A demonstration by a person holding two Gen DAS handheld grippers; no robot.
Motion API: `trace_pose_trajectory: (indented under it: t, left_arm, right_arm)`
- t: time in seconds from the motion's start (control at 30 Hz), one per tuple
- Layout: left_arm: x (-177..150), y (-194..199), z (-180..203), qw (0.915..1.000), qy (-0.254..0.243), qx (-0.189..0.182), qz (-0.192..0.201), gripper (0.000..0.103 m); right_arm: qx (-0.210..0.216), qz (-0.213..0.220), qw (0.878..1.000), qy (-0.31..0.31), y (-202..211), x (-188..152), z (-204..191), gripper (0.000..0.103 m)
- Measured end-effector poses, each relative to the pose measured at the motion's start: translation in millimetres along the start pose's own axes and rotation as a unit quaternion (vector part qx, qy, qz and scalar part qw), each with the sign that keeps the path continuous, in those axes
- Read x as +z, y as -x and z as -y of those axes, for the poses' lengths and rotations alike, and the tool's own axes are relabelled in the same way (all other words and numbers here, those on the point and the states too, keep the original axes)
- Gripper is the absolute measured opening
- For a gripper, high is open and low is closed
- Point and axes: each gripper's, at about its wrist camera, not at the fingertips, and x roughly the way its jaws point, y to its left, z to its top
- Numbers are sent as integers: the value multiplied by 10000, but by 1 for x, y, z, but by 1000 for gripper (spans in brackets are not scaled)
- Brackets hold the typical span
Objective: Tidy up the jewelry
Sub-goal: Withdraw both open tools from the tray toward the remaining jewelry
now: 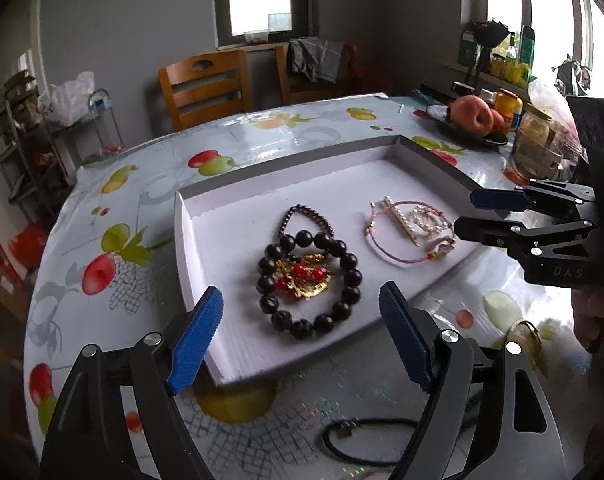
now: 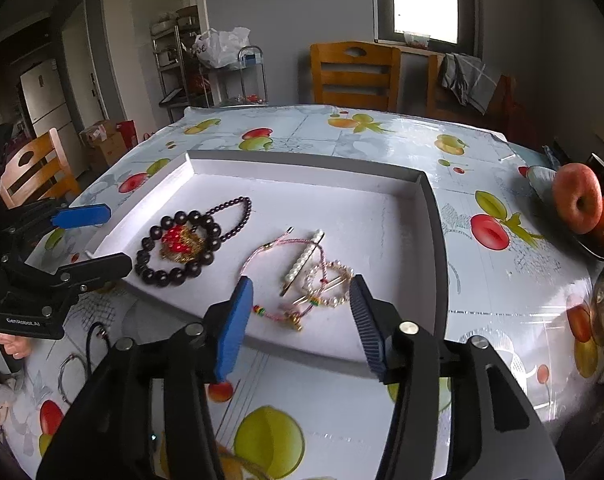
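A shallow white tray (image 1: 184,240) (image 2: 438,240) lies on the fruit-print table. On its left side a large dark bead bracelet (image 1: 348,260) (image 2: 144,258) rings a gold and red ornament (image 1: 306,278) (image 2: 180,240), with a thin purple bead bracelet (image 1: 286,216) (image 2: 238,216) behind. To the right lie a pink cord bracelet (image 1: 382,250) (image 2: 262,254), a pearl hair clip (image 1: 402,224) (image 2: 302,260) and a small pearl bracelet (image 2: 336,300). My left gripper (image 1: 301,291) (image 2: 116,236) hangs open over the tray's near left edge. My right gripper (image 2: 301,281) (image 1: 468,212) is open above the pink bracelet, holding nothing.
A plate of apples (image 1: 474,120) (image 2: 578,200) and jars (image 1: 536,128) stand at the table's right. A black cord (image 1: 366,440), a thin bangle (image 2: 68,376) and a gold ring (image 1: 526,332) lie on the cloth in front of the tray. Wooden chairs (image 2: 354,76) stand behind.
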Motion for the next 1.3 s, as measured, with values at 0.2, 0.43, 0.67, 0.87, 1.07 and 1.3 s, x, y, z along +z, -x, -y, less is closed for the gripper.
trace_pose_trajectory:
  t: [0.2,0.43,0.67,0.87,1.07,1.3]
  left_arm:
    - [-15,18,6,9999,17,-140,31,81]
    - [-39,36,10,9995,10,-327,-31,81]
    - [-57,44,22,9979,-110,-617,-158,81]
    - [-63,43,39,9967,-329,-704,-225,81]
    - [-65,40,52,9952,-550,-760,-268,81]
    - [-65,38,70,9917,-932,-843,-282,78]
  right_arm:
    - [63,-9,9999,78,15,-14,-9,59]
    - [130,-82,9998,120,30,-34,-15,59]
    - [284,-282,9991,164,38,-53,-20,59]
    - [320,-531,9976,307,40,-70,-27,59]
    - [359,-718,9958,429,40,-79,-32,59]
    - [352,-874,9941,529,37,-85,-36,59]
